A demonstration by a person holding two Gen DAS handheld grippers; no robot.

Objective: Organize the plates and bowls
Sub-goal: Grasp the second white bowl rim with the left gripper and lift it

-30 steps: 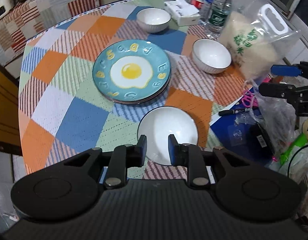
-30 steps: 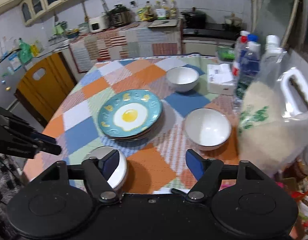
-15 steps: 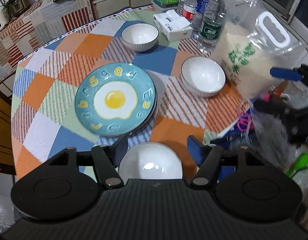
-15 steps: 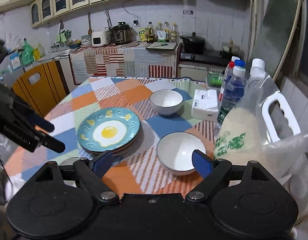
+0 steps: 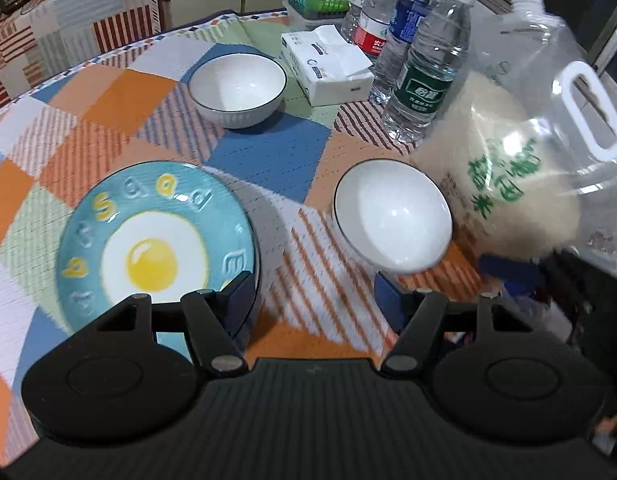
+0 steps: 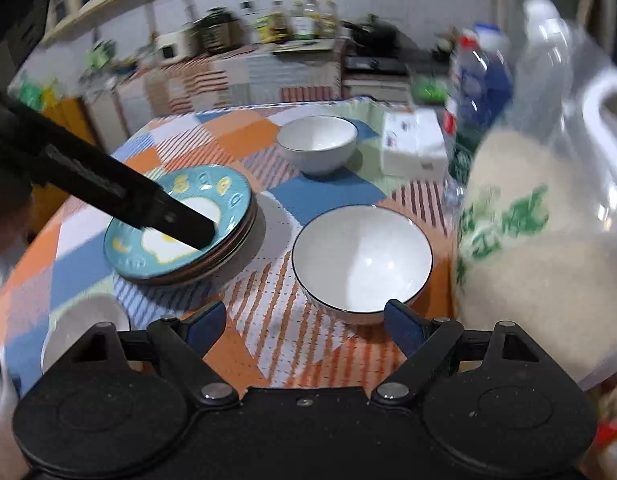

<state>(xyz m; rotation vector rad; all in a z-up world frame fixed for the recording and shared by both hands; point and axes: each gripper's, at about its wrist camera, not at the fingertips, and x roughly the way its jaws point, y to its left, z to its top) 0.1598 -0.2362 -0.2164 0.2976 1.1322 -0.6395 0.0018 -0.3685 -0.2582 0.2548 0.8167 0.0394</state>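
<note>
A blue fried-egg plate (image 5: 148, 236) tops a stack of plates (image 6: 180, 232) on the checked tablecloth. A near white bowl (image 5: 392, 216) (image 6: 362, 258) stands by the rice bag. A far white bowl (image 5: 237, 89) (image 6: 317, 142) stands near the tissue box. A third white bowl (image 6: 84, 320) lies at the table's front left. My left gripper (image 5: 314, 292) is open and empty, between plate and near bowl. My right gripper (image 6: 304, 320) is open and empty, just before the near bowl. The left gripper's fingers (image 6: 180, 220) reach over the plate in the right wrist view.
A clear bag of rice (image 5: 520, 168) (image 6: 548, 216) stands at the right. Water bottles (image 5: 424, 60) and a tissue box (image 5: 328, 66) stand at the back right. A kitchen counter (image 6: 268, 52) lies beyond the table.
Both grippers have moved forward toward the near bowl. My left gripper went from nearly shut to open and left the front bowl behind. The right one stayed open.
</note>
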